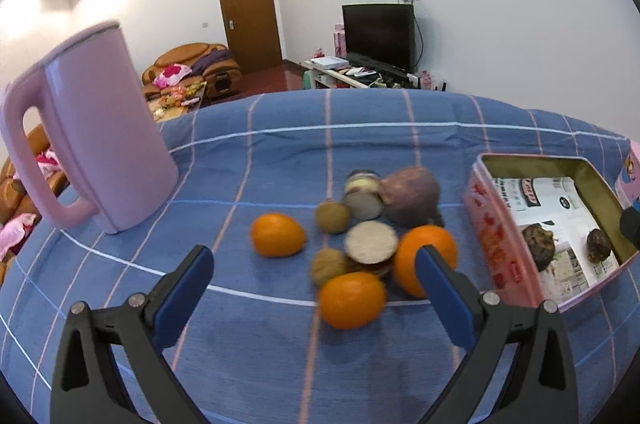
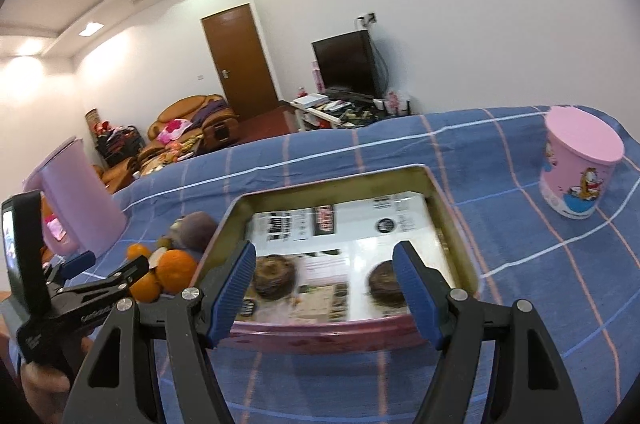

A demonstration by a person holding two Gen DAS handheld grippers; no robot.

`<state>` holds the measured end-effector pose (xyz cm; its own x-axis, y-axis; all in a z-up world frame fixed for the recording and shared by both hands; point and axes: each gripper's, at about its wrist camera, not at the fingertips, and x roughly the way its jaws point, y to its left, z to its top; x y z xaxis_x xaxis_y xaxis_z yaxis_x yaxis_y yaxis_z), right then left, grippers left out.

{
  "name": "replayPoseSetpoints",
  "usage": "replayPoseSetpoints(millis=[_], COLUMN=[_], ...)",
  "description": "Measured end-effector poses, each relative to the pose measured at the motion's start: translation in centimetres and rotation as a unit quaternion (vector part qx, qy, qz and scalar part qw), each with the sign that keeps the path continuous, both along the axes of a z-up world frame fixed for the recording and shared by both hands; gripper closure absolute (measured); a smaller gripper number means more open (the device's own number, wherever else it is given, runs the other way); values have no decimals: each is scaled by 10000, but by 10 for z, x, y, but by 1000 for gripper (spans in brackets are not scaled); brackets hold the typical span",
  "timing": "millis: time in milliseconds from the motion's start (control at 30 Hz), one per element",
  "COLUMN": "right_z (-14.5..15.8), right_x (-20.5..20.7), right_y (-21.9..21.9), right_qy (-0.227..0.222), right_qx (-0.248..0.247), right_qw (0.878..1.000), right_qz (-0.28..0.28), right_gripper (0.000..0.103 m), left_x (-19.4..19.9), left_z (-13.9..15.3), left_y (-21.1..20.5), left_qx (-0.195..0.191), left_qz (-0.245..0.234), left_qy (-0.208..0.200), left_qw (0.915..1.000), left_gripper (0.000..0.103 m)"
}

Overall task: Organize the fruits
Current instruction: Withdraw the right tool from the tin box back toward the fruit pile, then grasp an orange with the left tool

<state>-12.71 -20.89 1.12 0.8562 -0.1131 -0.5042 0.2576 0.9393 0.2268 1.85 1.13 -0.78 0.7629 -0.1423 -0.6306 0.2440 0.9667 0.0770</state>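
The left tongs point(image 1: 314, 276) are gaping empty just near the fruits point(image 1: 352, 244); the right tongs point(image 2: 325, 266), also released, are hanging above the tin point(image 2: 452, 204) on the blue-checked worktop point(image 1: 260, 364), living room behind.

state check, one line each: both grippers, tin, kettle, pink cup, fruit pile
left gripper: open, empty, aimed at the fruit pile
right gripper: open, empty, over the tin
tin: lid off, two dark round fruits inside
kettle: upright, lid shut
pink cup: upright, lid on
fruit pile: loose on the cloth, outside the tin
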Motion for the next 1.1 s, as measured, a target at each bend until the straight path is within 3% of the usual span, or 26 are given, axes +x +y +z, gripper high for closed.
replayPoseSetpoints(millis=[267,533,633,700,800,900,1100], right_z=[4,7,7,5,1,-1,-3], right_x=[9,20,22,25,26,26,27], right_y=[30,59,68,72,73,71,73], right_qy=[29,55,57,105,140,152,181], right_qx=[-301,-516,-612,-658,-614,-551,-506], right_qw=[9990,9965,9953,9943,9939,9939,9935], right_qz=[329,657,754,838,910,941,1004], right_gripper=[31,31,39,53,53,53,53], left_x=[4,0,3,2,4,3,5], left_z=[-1,-8,-14,-18,-22,-27,-34], left_y=[25,24,18,16,11,-1,-12], left_qx=[-129,-189,-118,-173,-307,-151,52], left_qz=[-224,-881,-905,-979,-1083,-1121,-1013], left_qy=[137,478,604,740,942,981,1068], left_qw=[9996,9948,9940,9923,9892,9887,9891], left_gripper=[0,1,4,13,21,31,41])
